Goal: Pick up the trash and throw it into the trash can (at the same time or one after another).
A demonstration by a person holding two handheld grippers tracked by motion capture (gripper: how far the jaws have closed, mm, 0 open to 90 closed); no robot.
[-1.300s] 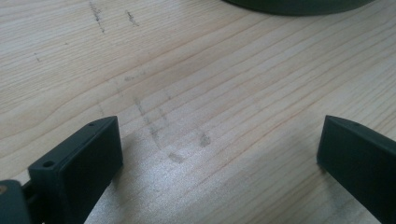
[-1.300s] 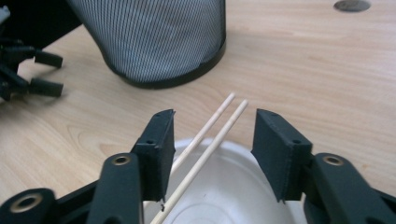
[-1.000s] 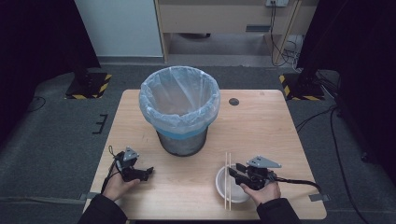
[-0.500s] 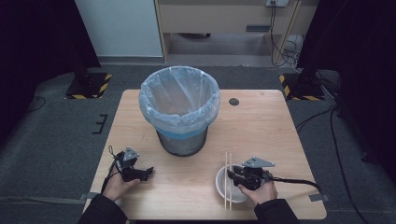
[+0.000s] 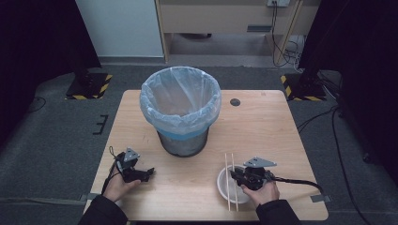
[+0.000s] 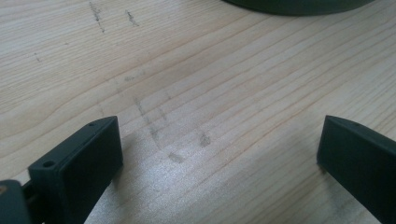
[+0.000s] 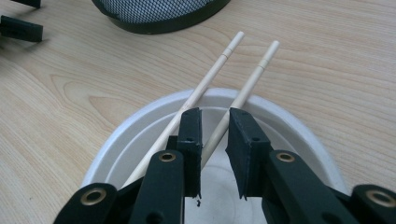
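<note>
High view: white bowl (image 5: 230, 183) near table (image 5: 263, 126) front edge, toward right corner; two chopsticks (image 5: 231, 180) laid across its rim, handy for pickup. Lined bin (image 5: 180, 110) at centre (likely drop target). Right hand-held gripper (image 5: 238, 176) over bowl; left hand-held gripper (image 5: 149, 172) parked near front-left.

Left gripper view: jaws spread wide over bare wood, idle.

Right gripper view: jaws have just been closing; one chopstick (image 7: 243, 93) between them, small gap remains, no pinch yet; other stick (image 7: 205, 84) outside.
</note>
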